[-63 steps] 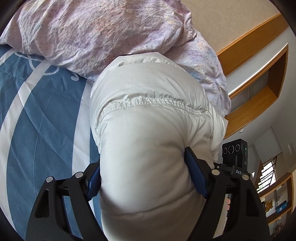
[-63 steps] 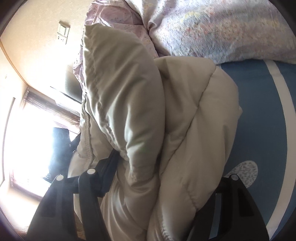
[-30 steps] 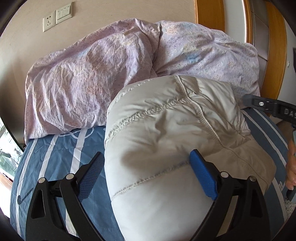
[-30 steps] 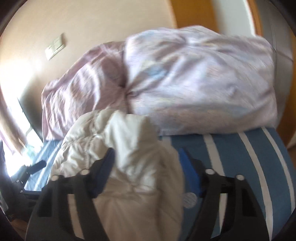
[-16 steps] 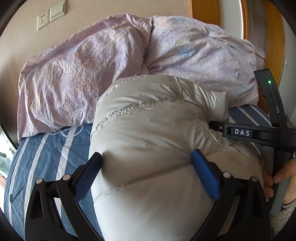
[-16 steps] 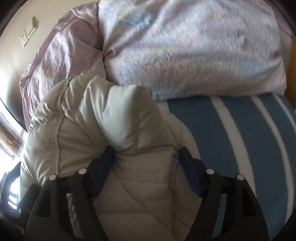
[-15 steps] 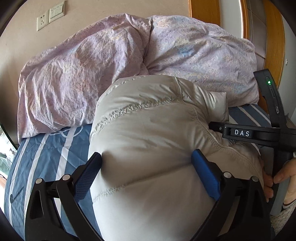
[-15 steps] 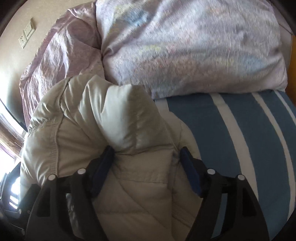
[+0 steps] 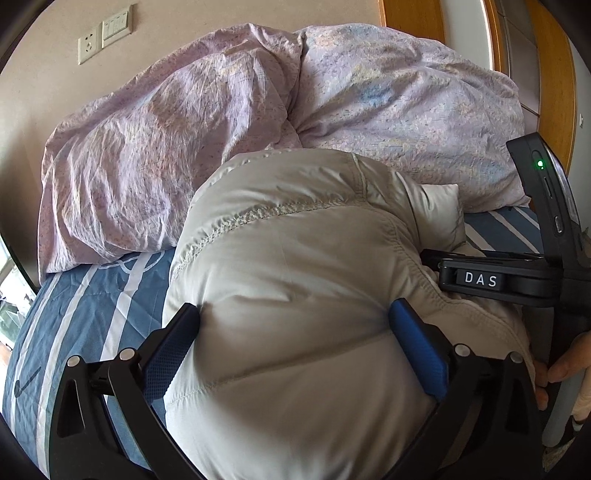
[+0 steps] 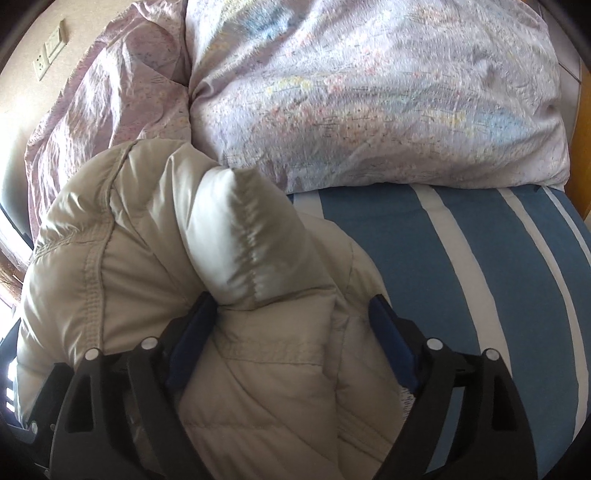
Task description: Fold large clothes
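Because the puffy jacket [image 9: 295,295] is springing open, the left gripper [image 9: 295,343] and right gripper [image 10: 291,332] are both clamping its bundled folds, just before the lilac duvet [image 9: 221,129], on the bed.

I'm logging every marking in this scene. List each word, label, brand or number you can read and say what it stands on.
"DAS": white letters on a small label on the black body of the right gripper, seen from the left wrist camera.

No other text is readable. The white wall socket and switch plate, the puffy beige quilted down jacket and the blue-and-white striped bedsheet show no words.
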